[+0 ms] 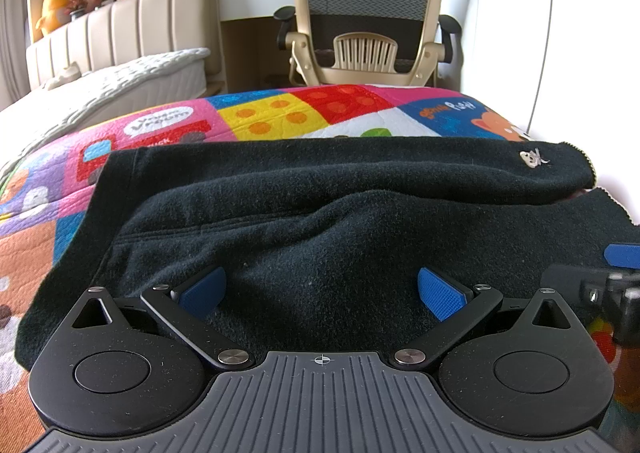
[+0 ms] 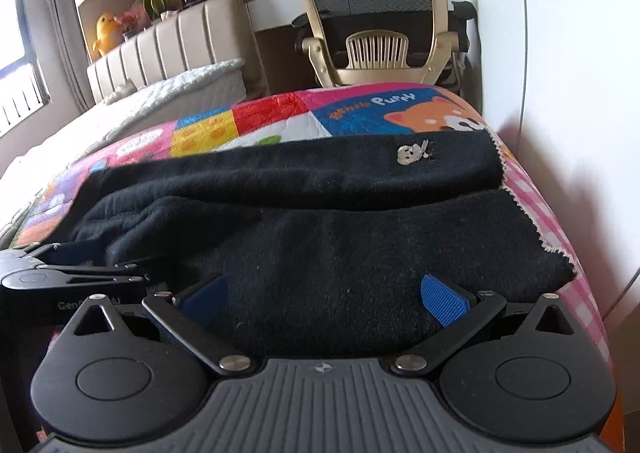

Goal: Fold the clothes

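Both grippers' fingers (image 1: 442, 293) (image 2: 444, 299) spread wide over the black garment (image 1: 320, 189); pink checked cloth (image 2: 560, 221) only in the right view.

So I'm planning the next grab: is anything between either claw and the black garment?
Nothing visible. The left claw and right claw are both open directly over the black garment, blue pads apart.

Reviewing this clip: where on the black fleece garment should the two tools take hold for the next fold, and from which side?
Probably the near edge of the black fleece garment, one tool toward each end. Both the left tool and the right tool are open and already face that edge, so coming in low from the near side seems best. The garment lies flat on the colourful quilt, with its far part already doubled over.
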A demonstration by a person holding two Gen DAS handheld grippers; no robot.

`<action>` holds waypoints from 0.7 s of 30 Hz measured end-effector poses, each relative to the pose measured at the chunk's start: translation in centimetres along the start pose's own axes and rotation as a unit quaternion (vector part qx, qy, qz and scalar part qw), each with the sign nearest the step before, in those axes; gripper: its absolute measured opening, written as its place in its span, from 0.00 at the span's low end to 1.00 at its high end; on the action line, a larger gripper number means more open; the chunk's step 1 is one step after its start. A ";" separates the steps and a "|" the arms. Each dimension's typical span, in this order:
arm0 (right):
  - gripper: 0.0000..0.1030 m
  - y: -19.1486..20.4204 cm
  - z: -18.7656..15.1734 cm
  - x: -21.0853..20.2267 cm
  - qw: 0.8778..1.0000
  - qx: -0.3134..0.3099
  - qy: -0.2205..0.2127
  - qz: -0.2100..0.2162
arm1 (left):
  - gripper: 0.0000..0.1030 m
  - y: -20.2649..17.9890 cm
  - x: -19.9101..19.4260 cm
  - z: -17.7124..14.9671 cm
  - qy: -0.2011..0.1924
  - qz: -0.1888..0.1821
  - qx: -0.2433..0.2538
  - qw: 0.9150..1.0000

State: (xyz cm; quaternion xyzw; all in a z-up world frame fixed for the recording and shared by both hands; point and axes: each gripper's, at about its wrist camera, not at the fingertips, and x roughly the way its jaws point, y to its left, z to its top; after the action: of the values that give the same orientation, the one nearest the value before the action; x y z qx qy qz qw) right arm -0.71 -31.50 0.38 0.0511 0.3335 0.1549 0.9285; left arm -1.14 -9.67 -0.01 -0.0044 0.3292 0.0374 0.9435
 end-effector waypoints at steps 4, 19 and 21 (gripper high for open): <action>1.00 -0.4 0.8 -2.0 0.998 -0.006 -0.061 0.000 | 1.00 -0.1 0.0 0.0 0.000 0.000 0.000 1.000; 0.72 -5.6 10.1 7.6 0.991 0.045 -0.039 -0.121 | 1.00 -0.3 -0.1 0.0 0.000 0.000 0.000 1.000; 0.62 -5.5 10.0 6.6 0.993 0.043 -0.041 -0.106 | 1.00 -0.1 0.0 0.0 0.000 0.000 0.000 1.000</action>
State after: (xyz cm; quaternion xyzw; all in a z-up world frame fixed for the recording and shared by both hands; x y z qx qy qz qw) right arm 11.86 -34.53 3.01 0.0616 0.3053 0.0390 0.9495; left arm -1.13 -9.77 0.01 -0.0043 0.3292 0.0375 0.9435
